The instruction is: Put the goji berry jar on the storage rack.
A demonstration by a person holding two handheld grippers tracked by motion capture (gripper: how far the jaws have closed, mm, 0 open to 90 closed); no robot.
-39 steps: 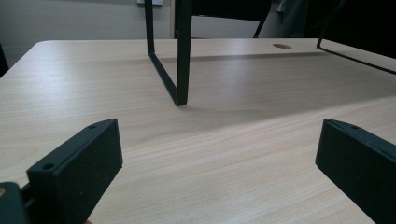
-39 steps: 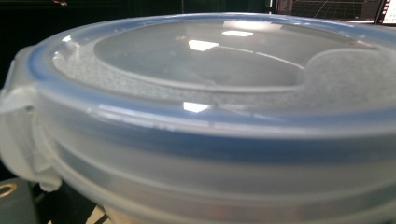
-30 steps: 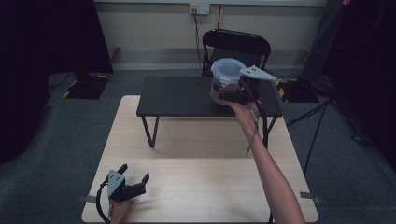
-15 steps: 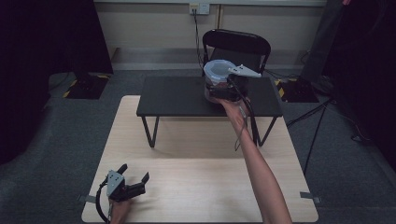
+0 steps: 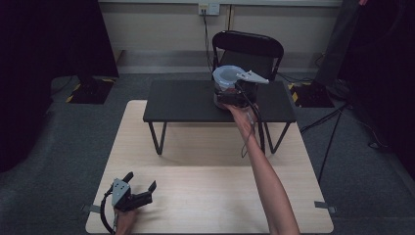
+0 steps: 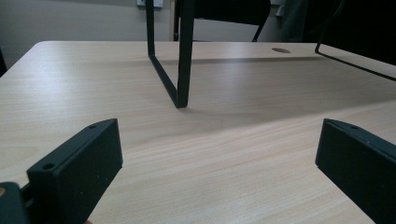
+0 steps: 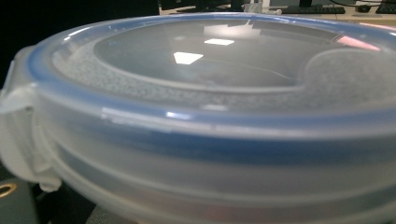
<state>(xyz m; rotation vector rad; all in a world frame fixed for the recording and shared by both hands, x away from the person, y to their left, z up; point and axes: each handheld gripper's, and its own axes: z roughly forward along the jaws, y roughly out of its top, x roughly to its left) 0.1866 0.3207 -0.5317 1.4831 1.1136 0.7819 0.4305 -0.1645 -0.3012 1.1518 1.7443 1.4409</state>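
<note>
A round clear container (image 5: 225, 77) with a blue-rimmed lid sits in my right gripper (image 5: 234, 94), just above the small black table (image 5: 186, 100), right of its middle. In the right gripper view the container (image 7: 210, 93) stands so close that it hides the jaws. Its lid is on, with a white clip at the left side. My left gripper (image 5: 141, 181) rests on the light wooden table (image 5: 205, 196) near the front left corner. It stands open (image 6: 219, 154) with nothing between its fingers (image 6: 79, 168).
The black table stands on thin metal legs (image 6: 182, 56) at the far half of the wooden table. A black chair (image 5: 247, 49) is behind it. Cables run over the grey floor at the right (image 5: 337, 117).
My right gripper has carried the container a little to the left over the black table. The left gripper has stayed where it was.
</note>
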